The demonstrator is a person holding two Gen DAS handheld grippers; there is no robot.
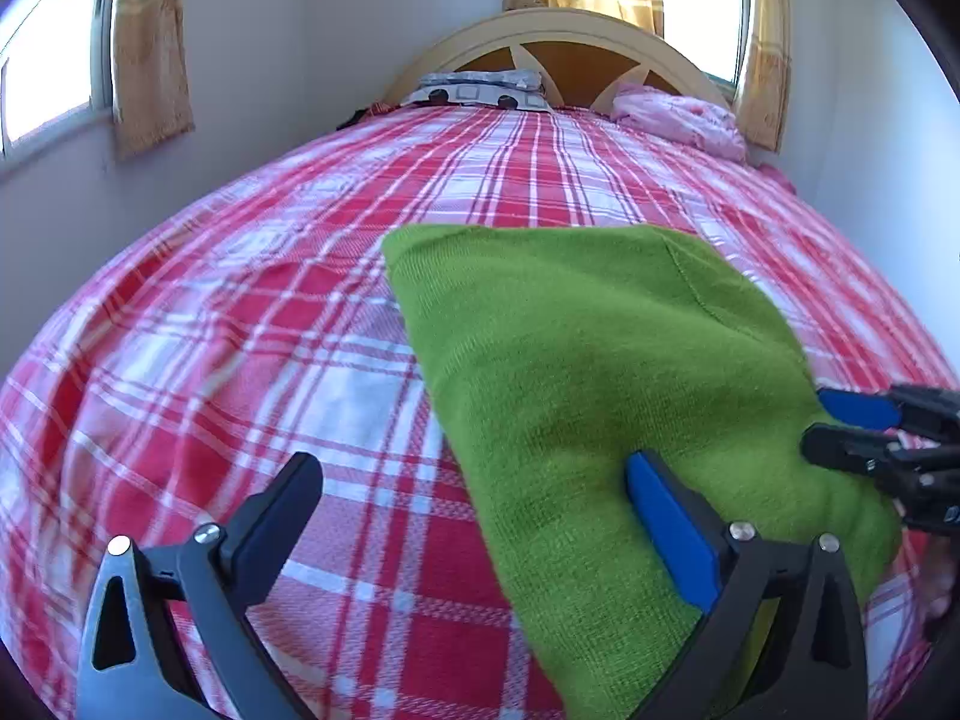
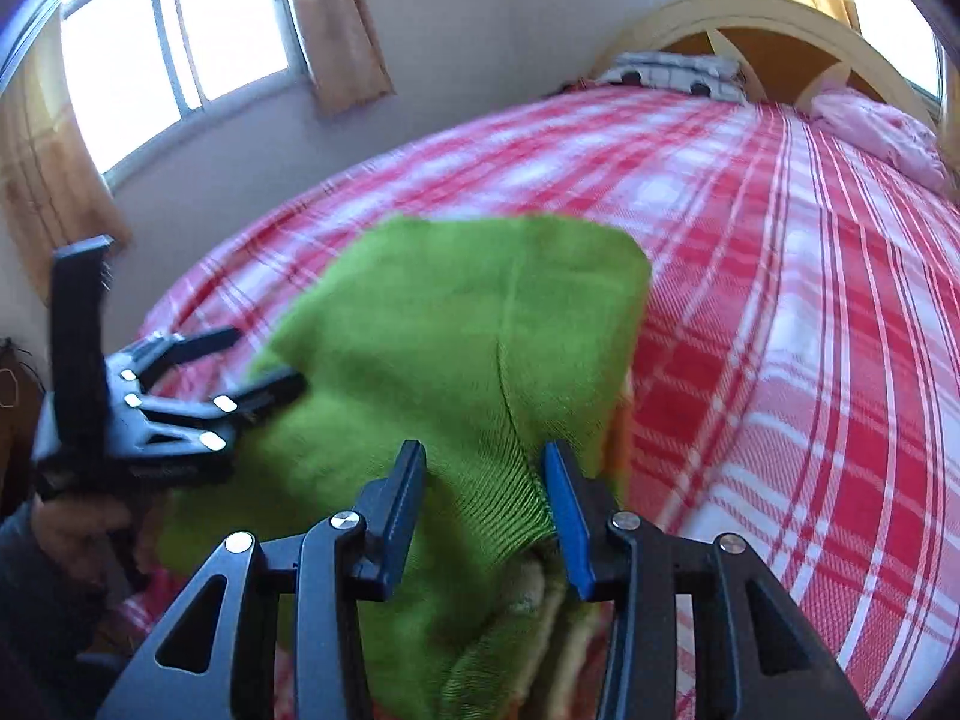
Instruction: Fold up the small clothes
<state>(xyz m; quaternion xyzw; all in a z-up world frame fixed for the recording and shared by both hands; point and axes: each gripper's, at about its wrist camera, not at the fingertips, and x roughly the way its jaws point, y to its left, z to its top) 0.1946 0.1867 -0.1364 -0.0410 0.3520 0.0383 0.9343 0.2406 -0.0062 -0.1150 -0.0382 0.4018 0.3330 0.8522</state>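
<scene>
A green knit garment (image 1: 600, 372) lies folded on a bed (image 1: 240, 330) covered with a red-and-white plaid sheet, toward the near right part of the bed in the left wrist view. Its far edge is straight and flat; a seam runs down its right portion.

The left gripper (image 1: 474, 480) stands spread wide. Its right finger (image 1: 666, 516), with a blue pad, rests over the near part of the garment; its left finger (image 1: 282, 492) is over bare sheet. Only the garment's left edge falls between them, and nothing is pinched.

The right gripper (image 2: 483, 480) stands partly closed, with the ribbed hem of the garment (image 2: 480, 360) bunched between its blue pads. In the right wrist view the cloth rises from the bed to the fingers, and the pads press on it from both sides. In the left wrist view the same gripper (image 1: 840, 426) enters from the right edge at the garment's near right corner.

At the head of the bed lie a patterned pillow (image 1: 480, 90) and a pink bundle of cloth (image 1: 678, 114), well apart from the garment, before a curved headboard (image 1: 564, 30).
</scene>
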